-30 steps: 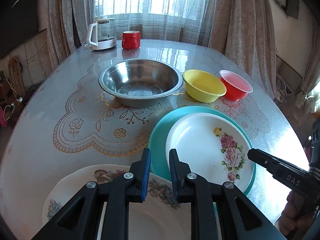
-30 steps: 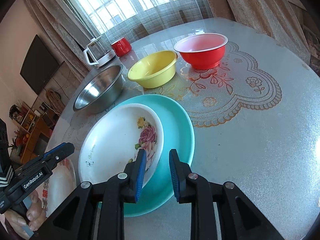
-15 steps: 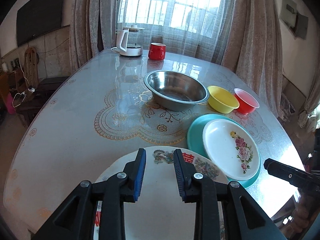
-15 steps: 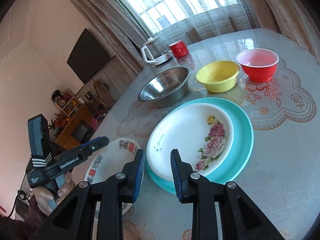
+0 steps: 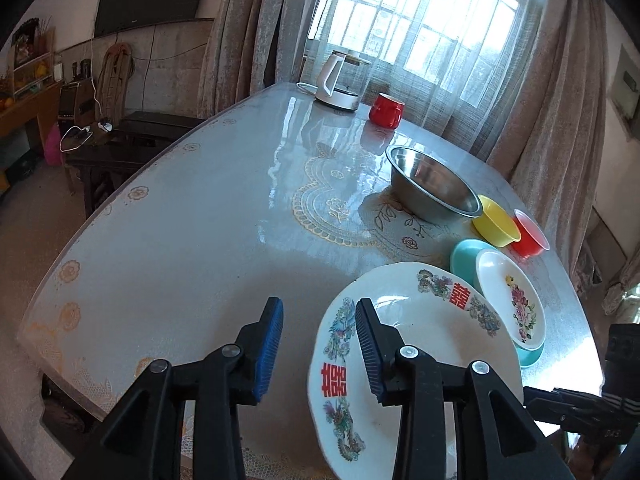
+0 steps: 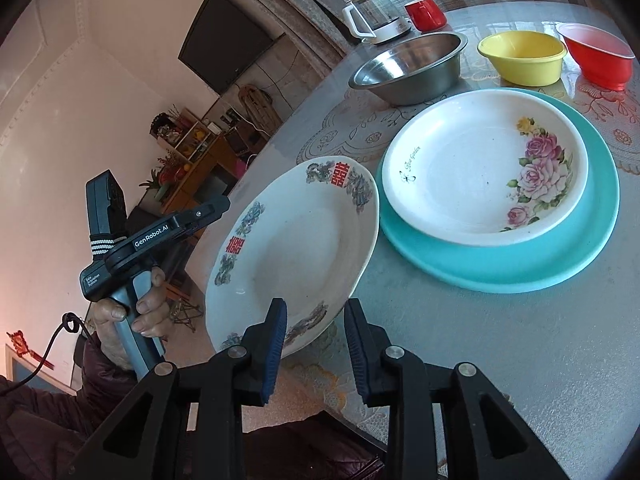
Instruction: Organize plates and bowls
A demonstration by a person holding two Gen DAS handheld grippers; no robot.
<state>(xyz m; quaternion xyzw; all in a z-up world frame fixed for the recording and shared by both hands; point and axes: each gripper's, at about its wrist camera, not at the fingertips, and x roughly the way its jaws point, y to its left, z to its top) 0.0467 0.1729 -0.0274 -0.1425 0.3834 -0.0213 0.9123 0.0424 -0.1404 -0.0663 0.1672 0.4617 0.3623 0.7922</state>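
The left hand-held gripper (image 5: 319, 340) is open at the left rim of the patterned plate (image 6: 296, 248), which lies at the table (image 6: 520, 340) near edge. The right hand-held gripper (image 6: 314, 340), also open, straddles its near rim. A weak bite could let it slide off the table.
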